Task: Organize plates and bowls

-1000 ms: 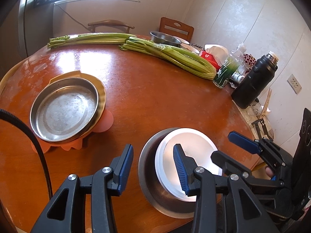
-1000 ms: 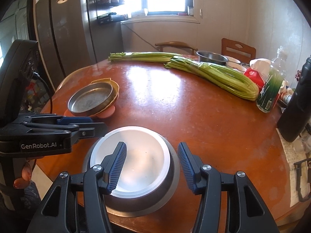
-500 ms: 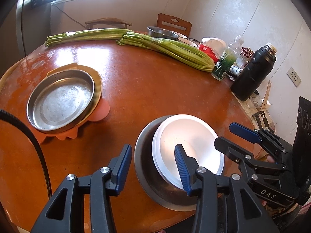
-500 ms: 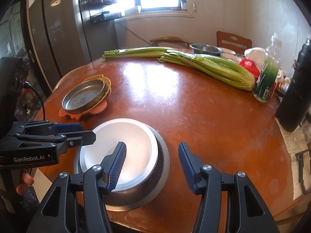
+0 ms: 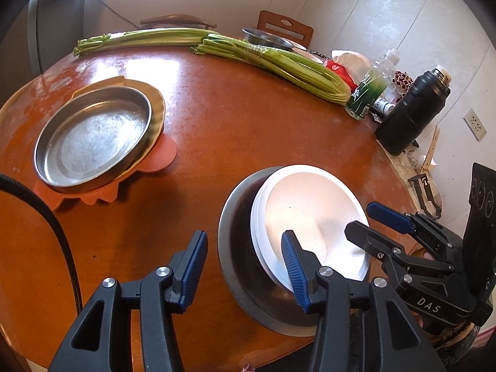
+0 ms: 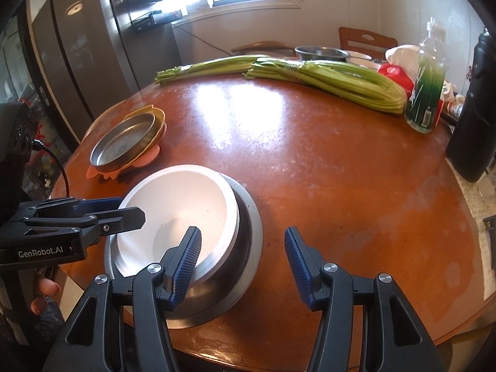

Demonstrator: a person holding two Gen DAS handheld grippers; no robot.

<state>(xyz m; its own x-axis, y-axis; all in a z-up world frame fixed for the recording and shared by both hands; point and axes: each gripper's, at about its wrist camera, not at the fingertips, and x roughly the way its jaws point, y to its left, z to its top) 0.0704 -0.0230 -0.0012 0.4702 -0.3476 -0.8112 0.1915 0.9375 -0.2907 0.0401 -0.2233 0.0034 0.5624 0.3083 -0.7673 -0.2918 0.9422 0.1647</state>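
A stack of white bowls point(image 5: 310, 204) point(image 6: 186, 204) sits tilted inside a wide steel bowl point(image 5: 235, 248) point(image 6: 248, 241) near the table's front edge. My left gripper point(image 5: 245, 263) point(image 6: 124, 209) straddles the steel bowl's left rim, one finger outside and one over the white bowls. Its jaws are opening and the pads press on nothing. My right gripper point(image 6: 241, 257) point(image 5: 361, 220) stands open across the opposite rim, with a gap on both sides. Further left, a steel plate point(image 5: 93, 139) point(image 6: 124, 145) rests on a yellow plate point(image 5: 156, 105), which lies on an orange one point(image 5: 164, 155).
Two celery bundles point(image 5: 279, 65) lie across the far side of the round wooden table point(image 5: 232, 117). A green bottle point(image 5: 369, 93), a black flask point(image 5: 412, 114) and small clutter stand at the right. Another steel bowl point(image 5: 266, 38) sits at the back, with chairs behind.
My left gripper's jaws have widened around the steel bowl's rim. The right gripper has sunk a little closer to the bowl. The plates at the left have not moved.
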